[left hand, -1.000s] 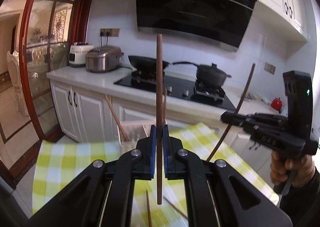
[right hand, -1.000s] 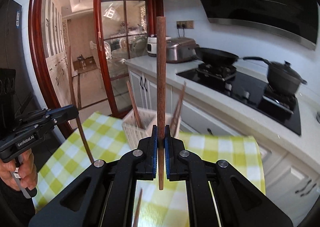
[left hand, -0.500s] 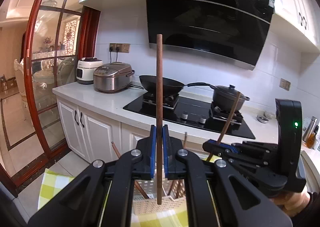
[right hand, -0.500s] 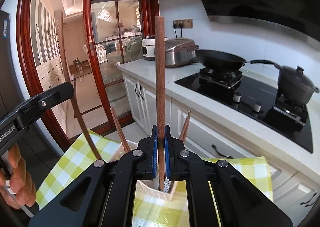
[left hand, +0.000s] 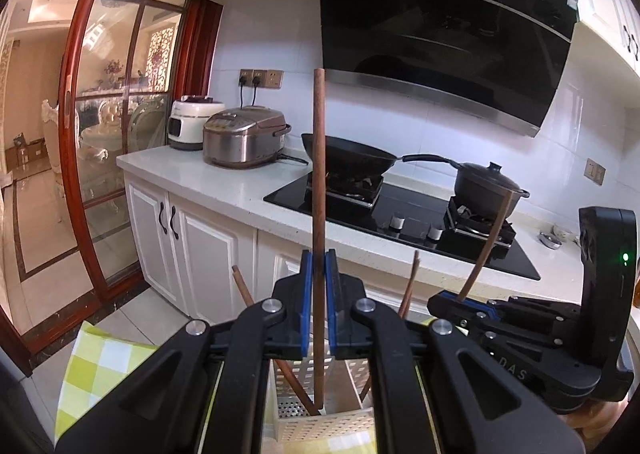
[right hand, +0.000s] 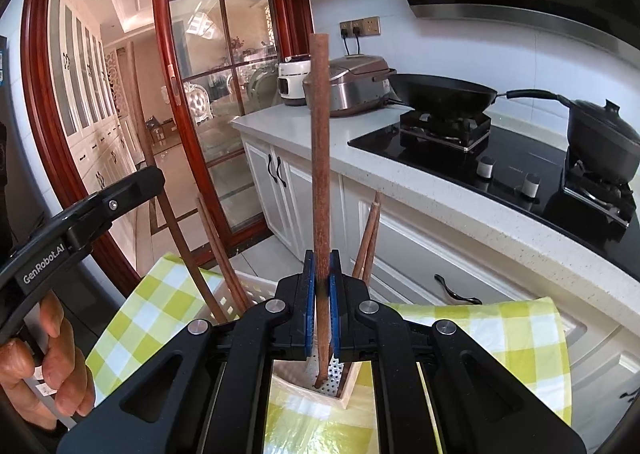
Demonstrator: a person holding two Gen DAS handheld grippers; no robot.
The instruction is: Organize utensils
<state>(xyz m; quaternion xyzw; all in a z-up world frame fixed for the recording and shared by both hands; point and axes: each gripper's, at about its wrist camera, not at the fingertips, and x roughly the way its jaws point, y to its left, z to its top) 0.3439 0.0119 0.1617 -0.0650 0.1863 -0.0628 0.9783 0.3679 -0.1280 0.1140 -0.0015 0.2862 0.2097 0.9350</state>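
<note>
Kitchen, checked counter (right hand: 144,318) | both tools pinch a chopstick above holder (right hand: 348,386): left tool (left hand: 319,294), right tool (right hand: 321,294) | we lower tips straight inside holder, then release.

2 upright brown chopsticks (left hand: 319,182) (right hand: 320,158) over white perforated holder (left hand: 320,420).

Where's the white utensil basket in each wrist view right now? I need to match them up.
Left wrist: the white utensil basket sits bottom centre, under the left gripper, between its arms.
Right wrist: the basket is lower centre on the checked cloth, mostly behind the right gripper.
Shared landmark: the silver rice cooker on the counter.
</note>
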